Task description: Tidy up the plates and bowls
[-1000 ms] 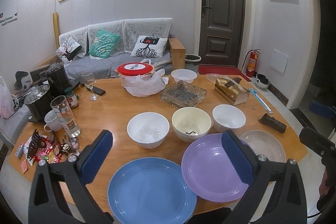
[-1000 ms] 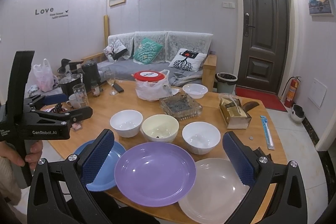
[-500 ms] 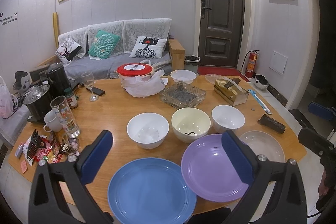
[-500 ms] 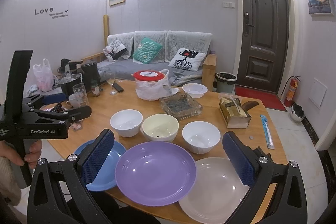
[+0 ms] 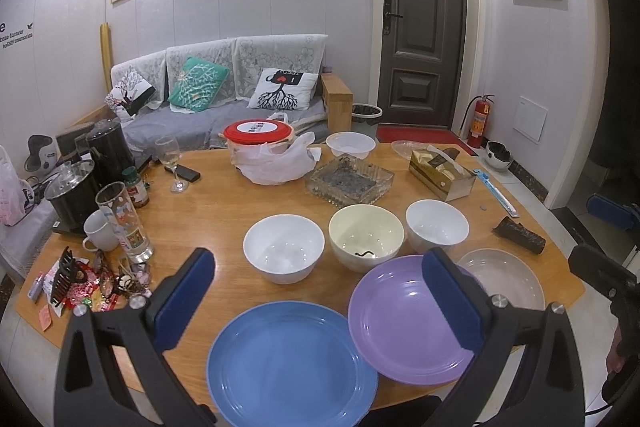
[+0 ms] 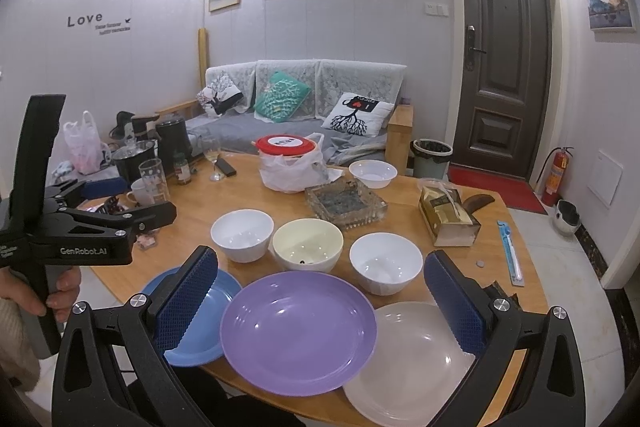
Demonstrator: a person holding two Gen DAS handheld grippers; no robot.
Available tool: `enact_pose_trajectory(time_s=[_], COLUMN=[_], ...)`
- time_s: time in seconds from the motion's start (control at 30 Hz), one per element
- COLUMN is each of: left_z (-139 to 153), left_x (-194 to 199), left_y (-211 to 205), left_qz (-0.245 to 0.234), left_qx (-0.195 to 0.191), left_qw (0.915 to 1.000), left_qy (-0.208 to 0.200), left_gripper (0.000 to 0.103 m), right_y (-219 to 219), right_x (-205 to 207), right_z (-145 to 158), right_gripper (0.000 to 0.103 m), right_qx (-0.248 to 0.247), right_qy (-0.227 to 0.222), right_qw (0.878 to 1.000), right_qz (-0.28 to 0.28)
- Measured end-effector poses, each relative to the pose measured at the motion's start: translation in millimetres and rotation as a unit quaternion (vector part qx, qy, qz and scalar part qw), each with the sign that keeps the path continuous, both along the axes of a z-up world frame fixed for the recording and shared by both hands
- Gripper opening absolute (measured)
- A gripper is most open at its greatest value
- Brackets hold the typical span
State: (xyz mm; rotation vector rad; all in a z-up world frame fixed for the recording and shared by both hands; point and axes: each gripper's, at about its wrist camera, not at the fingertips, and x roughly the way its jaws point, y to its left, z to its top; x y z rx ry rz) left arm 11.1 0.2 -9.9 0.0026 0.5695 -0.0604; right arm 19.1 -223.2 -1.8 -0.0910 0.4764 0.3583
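We judge nothing stacked yet: both the left gripper and right gripper hover wide apart and empty, with blue plate, purple plate, clear plate and three bowls lying separately just ahead.

Blue plate half hidden behind a finger in the right wrist view. Pale plate partly covered by the purple plate and a finger in the left view. Can't make out the dark speck in the cream bowl. Label on the red-lidded tub too small to read.
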Motion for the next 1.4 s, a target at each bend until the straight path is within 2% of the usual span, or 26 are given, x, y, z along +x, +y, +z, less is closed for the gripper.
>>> enact_pose_trajectory(time_s=[0.4,0.47,0.5,0.6,0.7,0.77,0.83,0.97,1.13,1.23,1.33,1.4], left_z=[-1.2,-1.4,-2.5,-10.9,-28.6,-43.5,-59.6,-89.5,-122.9,-138.3,-145.4,-148.9], left_x=[0.1,-0.6,-0.2,6.7,17.2,25.0,33.1,40.9,56.7,66.8,71.8,74.4], left_y=[3.4,4.2,4.8,7.5,10.9,11.3,9.7,3.0,-4.2,-7.9,-11.3,-11.8], left_qz=[-0.006,-0.009,-0.012,-0.037,-0.044,-0.05,-0.054,-0.069,-0.074,-0.077,-0.078,-0.078], left_qx=[-0.004,-0.005,-0.007,-0.031,-0.049,-0.055,-0.057,-0.066,-0.073,-0.076,-0.08,-0.081], left_qw=[1.0,0.9999,0.9999,0.9984,0.9956,0.993,0.9896,0.9831,0.9743,0.9705,0.9682,0.9671], left_qy=[0.001,0.0,0.002,0.031,0.067,0.092,0.12,0.156,0.2,0.215,0.224,0.228], left_gripper=[0.103,0.103,0.103,0.102,0.1,0.084,0.074,0.055,0.034,0.029,0.019,0.017], right_y=[12.3,13.4,12.9,7.6,1.1,-3.9,-10.2,-24.1,-25.0,-25.8,-25.4,-24.4], right_x=[0.6,-0.2,0.8,8.0,19.2,26.8,34.3,47.9,58.3,64.9,68.9,72.6], right_z=[-1.7,-4.2,-5.2,-16.2,-38.8,-55.7,-73.8,-110.8,-133.9,-142.3,-144.3,-145.1], right_gripper=[0.101,0.091,0.077,0.052,0.04,0.038,0.033,0.031,0.025,0.024,0.02,0.018], right_qx=[0.006,0.009,0.008,0.007,0.019,0.022,0.024,0.037,0.033,0.034,0.033,0.036], right_qy=[0.012,0.019,0.023,0.051,0.098,0.125,0.151,0.202,0.227,0.234,0.235,0.238], right_qw=[1.0,1.0,1.0,0.999,0.995,0.992,0.988,0.977,0.972,0.97,0.97,0.969], right_qz=[-0.003,-0.002,-0.005,-0.016,-0.022,-0.029,-0.038,-0.053,-0.054,-0.057,-0.057,-0.056])
